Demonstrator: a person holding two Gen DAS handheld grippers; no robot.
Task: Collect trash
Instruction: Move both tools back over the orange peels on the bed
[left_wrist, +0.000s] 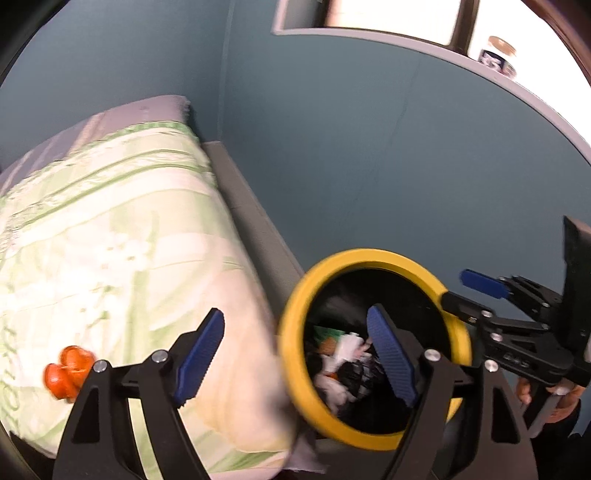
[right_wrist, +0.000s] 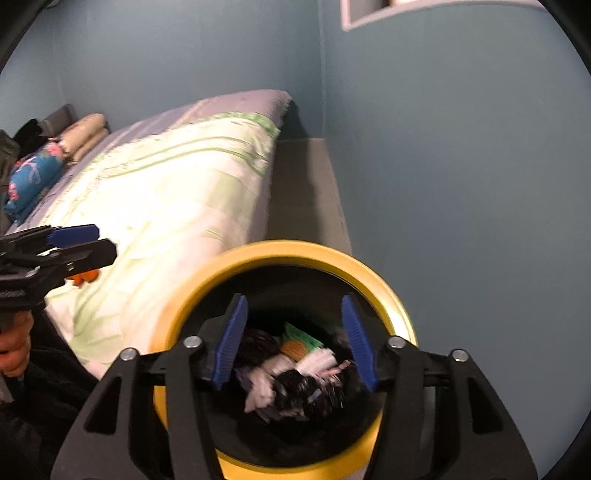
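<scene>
Our right gripper (right_wrist: 291, 341) hangs over the yellow-rimmed bin (right_wrist: 280, 249), fingers spread and empty, so trash (right_wrist: 295, 373) lies directly below them. Our left gripper (left_wrist: 295, 354) has fingers wide with nothing between, one over the bin, the other toward the orange scrap (left_wrist: 68, 373) on the bed (left_wrist: 110, 229), probably next.

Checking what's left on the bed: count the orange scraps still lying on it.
1 clump: the orange scrap lies on the green-patterned bedspread near its edge, beside the left gripper. It's blurred, possibly several pieces; others may be hidden.
</scene>
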